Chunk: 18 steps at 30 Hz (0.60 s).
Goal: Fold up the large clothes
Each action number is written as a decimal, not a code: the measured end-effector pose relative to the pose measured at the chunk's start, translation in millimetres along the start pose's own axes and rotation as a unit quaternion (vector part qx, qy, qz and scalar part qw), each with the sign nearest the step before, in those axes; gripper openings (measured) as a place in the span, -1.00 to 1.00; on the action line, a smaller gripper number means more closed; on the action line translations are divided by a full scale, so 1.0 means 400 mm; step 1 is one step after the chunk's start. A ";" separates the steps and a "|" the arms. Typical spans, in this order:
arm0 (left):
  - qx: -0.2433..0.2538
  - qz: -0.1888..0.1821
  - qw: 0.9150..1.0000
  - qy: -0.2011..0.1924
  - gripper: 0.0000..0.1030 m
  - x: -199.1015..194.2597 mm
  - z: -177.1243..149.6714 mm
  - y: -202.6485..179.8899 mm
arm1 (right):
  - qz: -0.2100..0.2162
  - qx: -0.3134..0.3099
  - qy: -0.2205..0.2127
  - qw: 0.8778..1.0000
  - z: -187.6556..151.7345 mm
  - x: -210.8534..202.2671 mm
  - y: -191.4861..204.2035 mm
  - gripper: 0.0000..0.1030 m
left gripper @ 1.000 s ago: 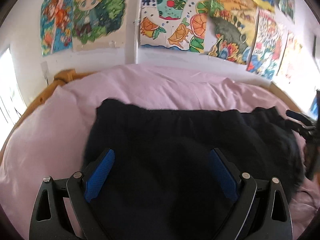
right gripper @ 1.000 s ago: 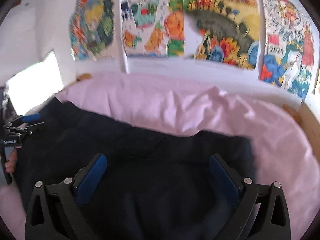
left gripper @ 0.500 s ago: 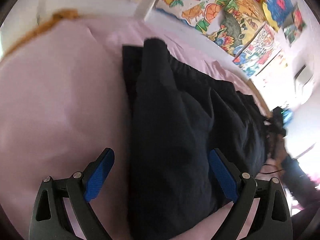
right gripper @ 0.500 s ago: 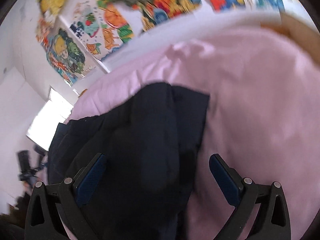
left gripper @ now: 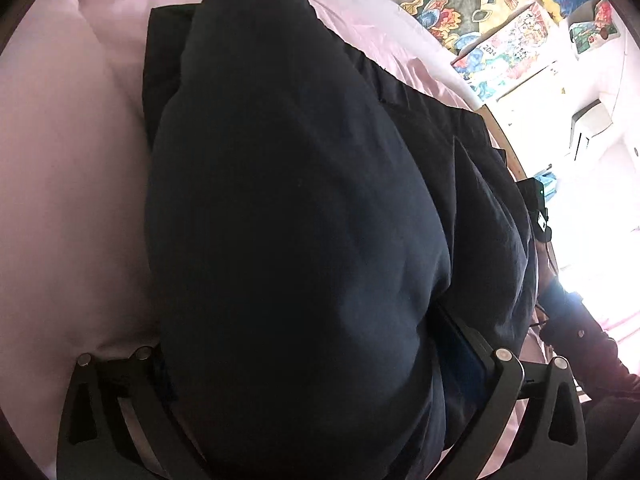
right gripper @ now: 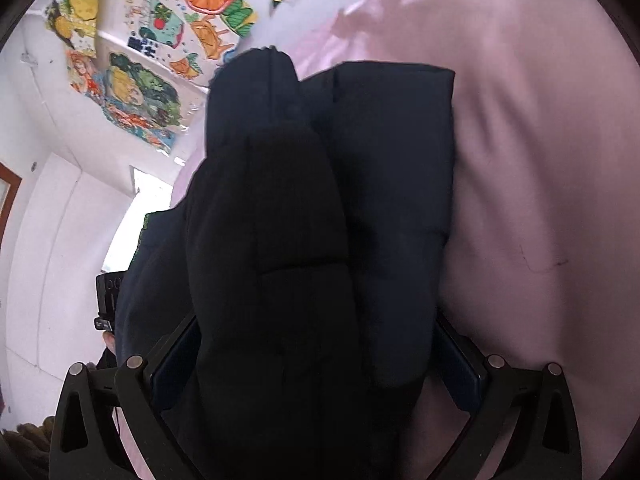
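Note:
A large dark navy garment (left gripper: 280,200) lies bunched on the pink bedsheet (left gripper: 60,200). In the left wrist view a thick fold of it bulges between the jaws of my left gripper (left gripper: 304,328). Those jaws are opening and stand very wide; the cloth hides the left pad. In the right wrist view the garment (right gripper: 280,220) runs as a long folded ridge away from me. My right gripper (right gripper: 316,324) straddles its near end with its jaws wide apart and the cloth filling the gap. Each gripper's black body peeks past the garment's edge in the other view.
The pink sheet (right gripper: 540,160) spreads to both sides of the garment. Colourful drawings (left gripper: 480,0) hang on the white wall behind the bed. A wooden bed frame edge (left gripper: 508,144) runs along the far right. A person's dark sleeve (left gripper: 580,340) is at the right.
Both grippers have tipped downward and moved in over the garment. Its folds, earlier lying ahead of the fingers, now fill the gap between each pair of jaws.

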State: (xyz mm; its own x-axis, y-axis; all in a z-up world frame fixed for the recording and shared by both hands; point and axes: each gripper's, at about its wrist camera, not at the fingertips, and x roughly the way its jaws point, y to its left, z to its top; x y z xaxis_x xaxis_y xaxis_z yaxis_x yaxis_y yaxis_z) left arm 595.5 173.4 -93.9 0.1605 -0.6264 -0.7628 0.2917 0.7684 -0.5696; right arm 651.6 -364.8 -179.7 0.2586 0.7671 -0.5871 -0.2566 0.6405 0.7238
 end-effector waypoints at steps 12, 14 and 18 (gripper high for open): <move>-0.013 0.055 0.998 -0.036 0.28 -0.028 -0.008 -0.042 | 0.002 0.025 -0.007 1.000 -0.022 -0.006 0.013 0.69; -0.014 0.068 0.996 -0.047 0.06 -0.040 -0.010 -0.059 | -0.001 0.027 -0.018 0.999 -0.028 -0.014 0.020 0.49; -0.033 0.098 0.993 -0.062 -0.30 -0.057 -0.012 -0.090 | -0.010 0.024 -0.040 0.999 -0.045 -0.033 0.046 0.03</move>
State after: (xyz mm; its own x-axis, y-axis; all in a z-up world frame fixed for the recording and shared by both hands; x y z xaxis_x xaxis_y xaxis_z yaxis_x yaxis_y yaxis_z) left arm 576.6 160.6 -57.5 0.3246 -0.4725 -0.8194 0.1814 0.8813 -0.4363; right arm 626.7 -362.5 -165.2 0.3370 0.7481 -0.5716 -0.2057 0.6510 0.7307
